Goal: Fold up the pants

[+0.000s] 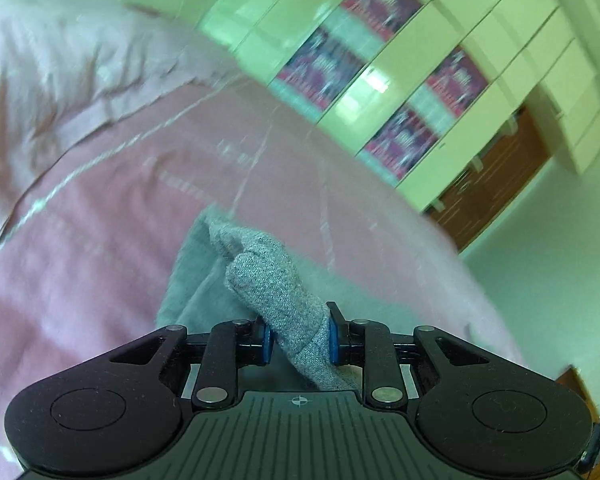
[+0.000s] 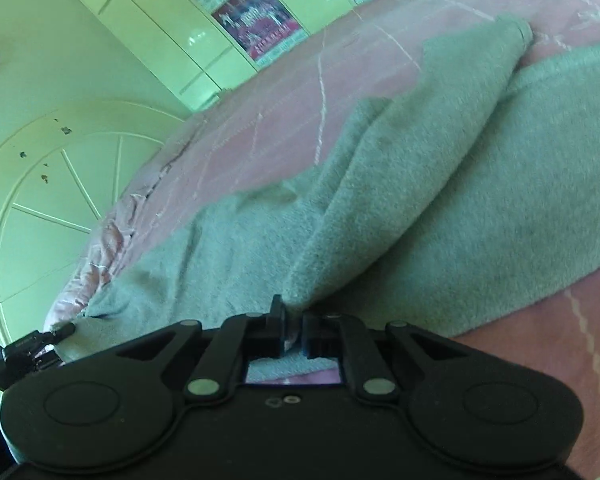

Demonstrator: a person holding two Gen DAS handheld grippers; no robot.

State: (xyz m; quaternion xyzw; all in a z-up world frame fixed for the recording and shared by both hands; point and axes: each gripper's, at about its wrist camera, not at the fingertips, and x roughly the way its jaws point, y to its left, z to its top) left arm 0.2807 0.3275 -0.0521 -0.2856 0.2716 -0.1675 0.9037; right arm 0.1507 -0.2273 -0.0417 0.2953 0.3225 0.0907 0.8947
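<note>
1 pr grey pants (image 2: 440,184) lying on pink bedspread (image 1: 100,240). L gripper (image 1: 300,340) clamping a thick bunched fold of the grey fabric w/ both pads. R gripper (image 2: 294,330) pinching another edge, lifting it into a ridge. 2 grippers, both gripping.

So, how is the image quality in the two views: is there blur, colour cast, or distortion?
Left wrist view: strong motion blur on the pink bedspread and cabinets; only the grey pants near the left gripper look sharp. Right wrist view: milder blur, and the pants look soft. Both views: green tint and fisheye bending of straight lines.
</note>
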